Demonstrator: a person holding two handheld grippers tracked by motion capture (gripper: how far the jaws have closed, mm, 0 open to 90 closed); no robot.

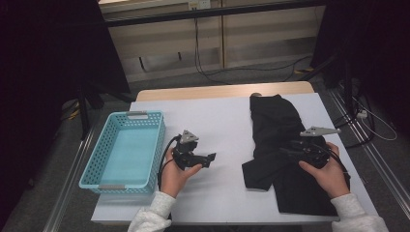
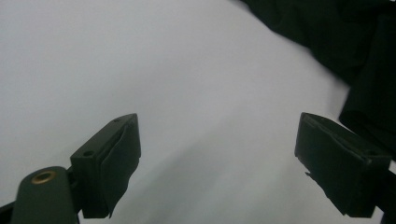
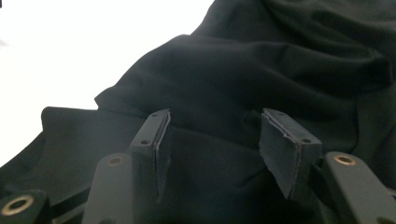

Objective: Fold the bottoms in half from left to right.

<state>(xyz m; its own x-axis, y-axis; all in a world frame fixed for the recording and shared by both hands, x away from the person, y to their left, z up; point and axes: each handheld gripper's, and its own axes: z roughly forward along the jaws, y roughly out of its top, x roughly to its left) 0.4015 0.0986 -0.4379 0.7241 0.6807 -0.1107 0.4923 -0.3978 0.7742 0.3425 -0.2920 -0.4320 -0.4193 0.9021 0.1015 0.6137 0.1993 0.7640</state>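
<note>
A black garment (image 1: pixel 275 145) lies crumpled on the right half of the white table (image 1: pixel 217 121). My right gripper (image 1: pixel 286 151) rests low over the garment's middle, jaws pointing left; in the right gripper view its gripper (image 3: pixel 212 140) stands open over the dark cloth (image 3: pixel 280 70), nothing pinched between the pads. My left gripper (image 1: pixel 212 157) hovers over bare table left of the garment, pointing right. In the left gripper view the gripper (image 2: pixel 217 158) is wide open above the white surface, with the garment's edge (image 2: pixel 327 37) at the upper right.
A light blue plastic basket (image 1: pixel 109 145) stands empty at the table's left edge. Beyond the table's far edge are a grey floor with cables (image 1: pixel 212 72) and dark stands at both sides.
</note>
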